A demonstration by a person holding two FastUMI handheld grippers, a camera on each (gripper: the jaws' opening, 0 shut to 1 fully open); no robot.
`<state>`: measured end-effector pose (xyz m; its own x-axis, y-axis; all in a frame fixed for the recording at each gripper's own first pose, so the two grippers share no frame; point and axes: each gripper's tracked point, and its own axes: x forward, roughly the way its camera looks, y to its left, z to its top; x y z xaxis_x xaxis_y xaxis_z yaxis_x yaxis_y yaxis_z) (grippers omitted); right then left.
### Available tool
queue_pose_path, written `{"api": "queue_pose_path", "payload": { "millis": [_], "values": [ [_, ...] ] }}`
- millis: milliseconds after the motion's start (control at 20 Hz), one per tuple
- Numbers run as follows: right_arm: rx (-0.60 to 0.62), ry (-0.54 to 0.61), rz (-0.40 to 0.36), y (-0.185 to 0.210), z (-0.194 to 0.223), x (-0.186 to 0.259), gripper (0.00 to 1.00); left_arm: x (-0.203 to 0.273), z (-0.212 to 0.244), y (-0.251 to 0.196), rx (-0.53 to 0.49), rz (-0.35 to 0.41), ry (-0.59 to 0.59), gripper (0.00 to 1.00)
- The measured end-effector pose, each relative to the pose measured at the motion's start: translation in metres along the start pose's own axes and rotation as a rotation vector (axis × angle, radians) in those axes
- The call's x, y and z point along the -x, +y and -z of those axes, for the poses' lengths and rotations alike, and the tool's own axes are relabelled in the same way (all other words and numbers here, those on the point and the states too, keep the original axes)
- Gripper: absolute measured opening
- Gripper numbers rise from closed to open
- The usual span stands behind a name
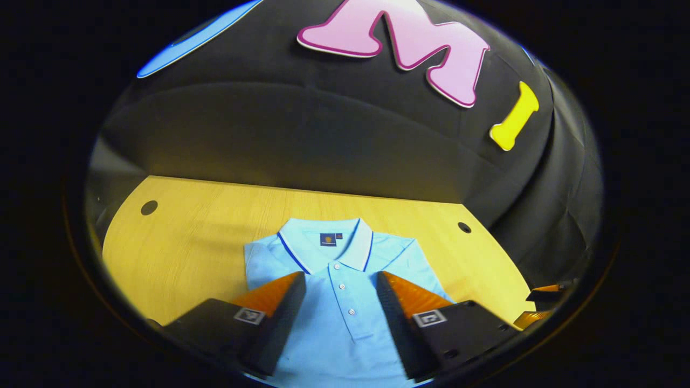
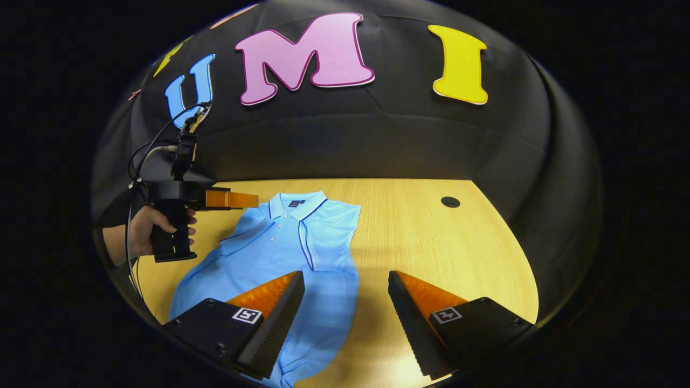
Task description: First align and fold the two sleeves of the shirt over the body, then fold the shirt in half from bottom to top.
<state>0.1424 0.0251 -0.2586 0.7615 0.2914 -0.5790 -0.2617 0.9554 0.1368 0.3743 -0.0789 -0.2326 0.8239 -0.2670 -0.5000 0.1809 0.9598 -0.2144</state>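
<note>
Already the shirt [image 2: 280, 253] has both sleeves folded in, so with both grippers [image 1: 340, 283] [image 2: 346, 283] wide and empty, a shallow pinch at the six o'clock hem could spring them loose.

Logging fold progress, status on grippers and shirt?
Left gripper open, above shirt chest. Right gripper open, over shirt's right edge. Shirt flat on table, sleeves folded over body, bottom fold not yet done. Nothing in the way.
</note>
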Motion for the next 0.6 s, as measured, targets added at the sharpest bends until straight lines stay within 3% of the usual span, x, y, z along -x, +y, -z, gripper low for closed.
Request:
{"api": "queue_pose_path", "payload": {
  "millis": [100, 400, 600],
  "values": [
    [-0.006, 0.015, 0.001, 0.008, 0.011, 0.011, 0.98, 0.025, 0.003, 0.005, -0.025, -0.025, -0.018, 0.97],
    [-0.031, 0.059, 0.007, 0.035, 0.044, 0.05, 0.98, 0.131, 0.023, 0.025, -0.061, -0.109, -0.082, 0.98],
    [-0.041, 0.094, 0.006, 0.057, 0.073, 0.076, 1.0, 0.199, 0.07, 0.024, -0.088, -0.132, -0.06, 0.97]
  ]
}}
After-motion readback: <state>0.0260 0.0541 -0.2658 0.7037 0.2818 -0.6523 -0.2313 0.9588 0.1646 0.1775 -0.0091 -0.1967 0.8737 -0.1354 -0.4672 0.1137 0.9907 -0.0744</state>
